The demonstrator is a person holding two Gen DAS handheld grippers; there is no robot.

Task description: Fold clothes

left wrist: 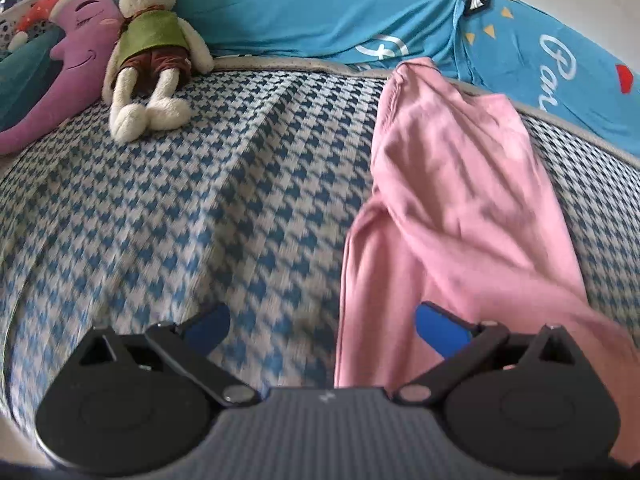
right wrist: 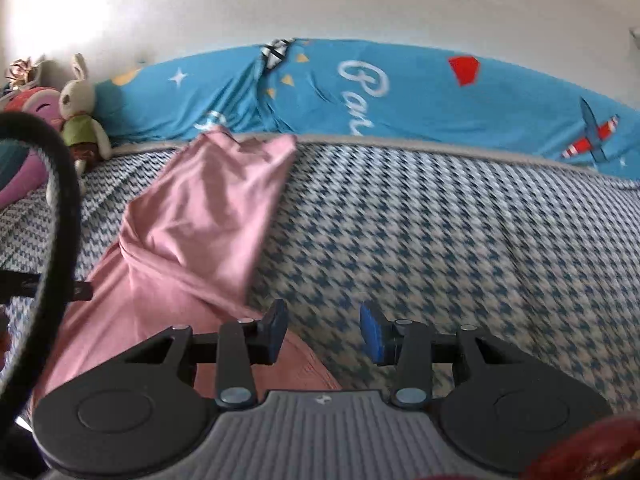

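Note:
A pink garment [left wrist: 460,200] lies rumpled on the blue-and-white houndstooth bed cover [left wrist: 220,200], running from the far edge toward me. My left gripper [left wrist: 324,324] hovers open over its near end, and the right fingertip [left wrist: 440,324] is above the pink cloth. In the right wrist view the same garment [right wrist: 200,220] lies to the left. My right gripper [right wrist: 324,332] is open above the garment's near right edge, with only the bed cover [right wrist: 440,240] showing between its blue pads [right wrist: 372,334].
A blue printed duvet [left wrist: 320,20] is bunched along the far side against a white wall [right wrist: 320,0]. A plush rabbit [left wrist: 152,52] and a purple moon cushion [left wrist: 68,64] sit at the far left. A black curved band [right wrist: 60,200] crosses the right wrist view's left edge.

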